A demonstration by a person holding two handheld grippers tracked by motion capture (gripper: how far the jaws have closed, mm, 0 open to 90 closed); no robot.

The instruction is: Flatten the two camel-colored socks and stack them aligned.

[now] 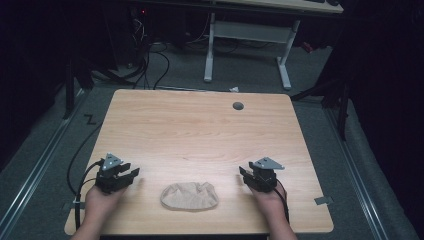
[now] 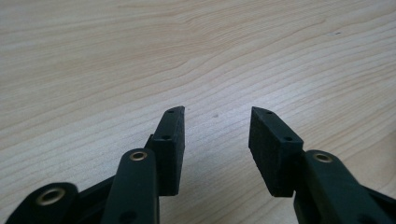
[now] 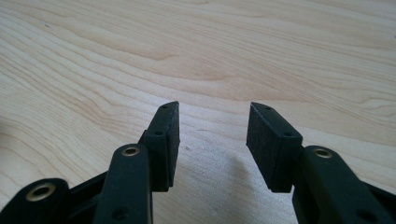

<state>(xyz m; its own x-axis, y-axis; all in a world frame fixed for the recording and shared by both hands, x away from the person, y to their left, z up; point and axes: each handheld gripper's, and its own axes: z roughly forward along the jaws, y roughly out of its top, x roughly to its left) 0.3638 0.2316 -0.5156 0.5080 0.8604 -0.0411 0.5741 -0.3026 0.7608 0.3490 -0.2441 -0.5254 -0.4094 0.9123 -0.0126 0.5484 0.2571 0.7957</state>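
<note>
High view: beige cloth (image 1: 189, 195) near table (image 1: 200, 130) edge, between left gripper (image 1: 131, 174) and right gripper (image 1: 243, 174), both spread, holding nothing.

Black two-jaw tongs (image 1: 131, 175), brass rivets, grey three-cornered top plates.

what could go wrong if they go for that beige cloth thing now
1. The crumpled beige cloth lies flat and soft on the light wooden table, so the open left gripper may pinch only a thin fold and let it slip.
2. It sits near the table's front edge, so a sideways nudge from the open right gripper might push it off.
</note>
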